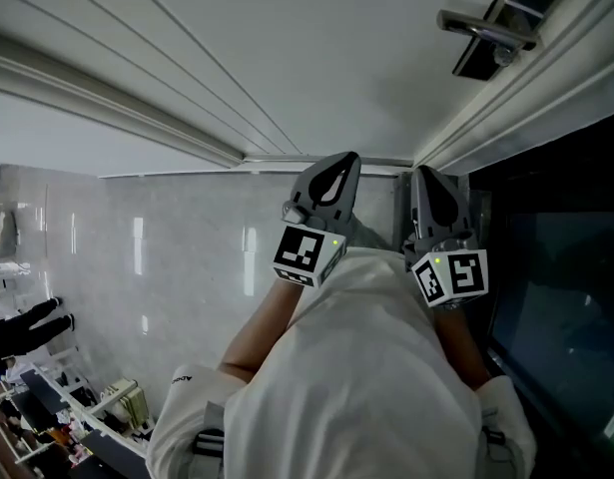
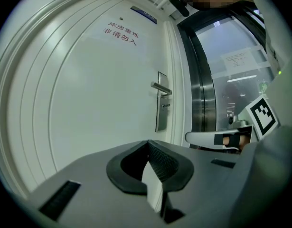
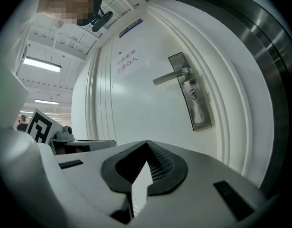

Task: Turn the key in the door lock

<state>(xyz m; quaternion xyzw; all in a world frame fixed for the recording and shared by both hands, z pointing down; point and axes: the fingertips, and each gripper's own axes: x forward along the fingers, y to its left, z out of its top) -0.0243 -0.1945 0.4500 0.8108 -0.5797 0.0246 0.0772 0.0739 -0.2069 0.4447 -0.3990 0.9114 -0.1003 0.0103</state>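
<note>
A white door fills the top of the head view, with its metal lever handle at the top right. In the right gripper view the handle sits on a steel lock plate, with the lock cylinder below the lever; whether a key is in it is too small to tell. My left gripper and right gripper are held side by side near my body, well short of the door. Both point at the door. The left gripper is shut on nothing. The right gripper is likewise shut and empty.
A dark glass panel in a steel frame stands right of the door. The door carries a sign in red print. Glossy marble floor spreads to the left, with a person's dark-gloved hand and cluttered shelves.
</note>
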